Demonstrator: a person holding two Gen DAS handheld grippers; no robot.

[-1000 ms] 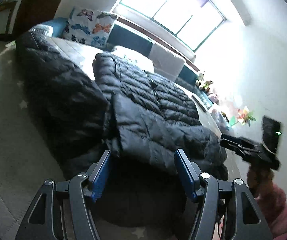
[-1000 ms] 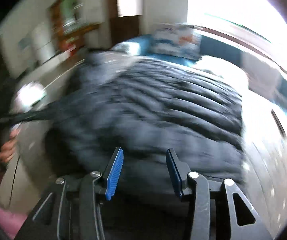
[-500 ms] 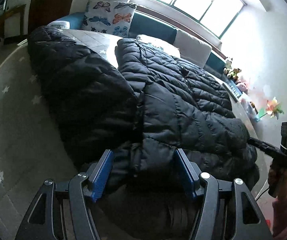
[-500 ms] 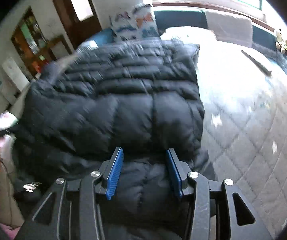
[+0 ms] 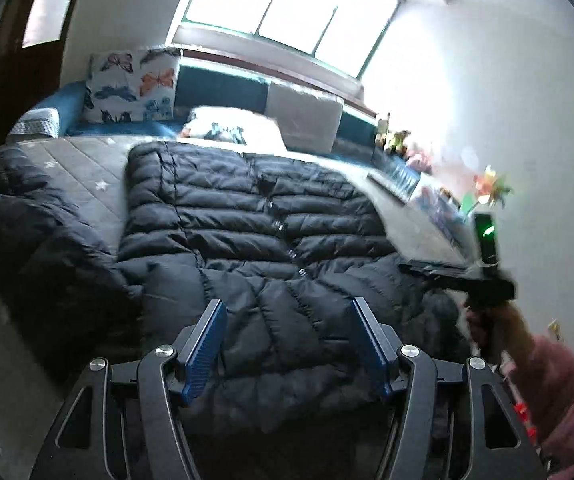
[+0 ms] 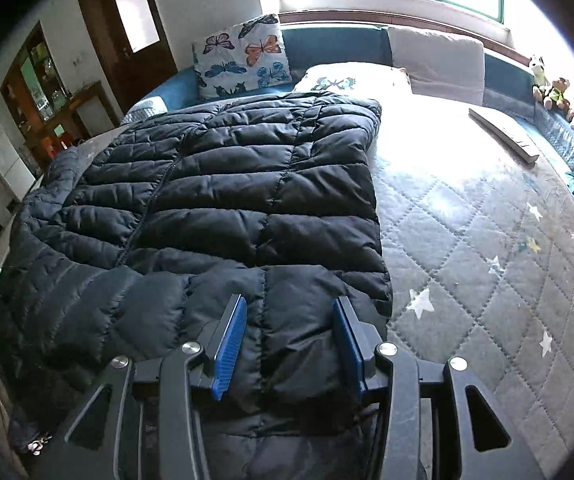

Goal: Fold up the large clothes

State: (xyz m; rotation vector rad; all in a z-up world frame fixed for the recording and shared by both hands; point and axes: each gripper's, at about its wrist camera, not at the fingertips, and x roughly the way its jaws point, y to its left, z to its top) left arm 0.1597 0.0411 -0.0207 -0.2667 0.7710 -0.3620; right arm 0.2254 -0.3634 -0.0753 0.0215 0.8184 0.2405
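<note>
Quilted bed (image 6: pixel 487 240), black puffer jacket (image 6: pixel 227 200) spread under both claws; left claw (image 5: pixel 289 344), right claw (image 6: pixel 289 340) apart, seemingly ungripped

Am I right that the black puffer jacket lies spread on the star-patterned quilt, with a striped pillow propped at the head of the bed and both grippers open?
Not quite: the pillow is printed with butterflies, not stripes, as the right wrist view shows. The rest holds: the black puffer jacket lies spread on the star-patterned quilt, and the left gripper and right gripper are both open.
</note>
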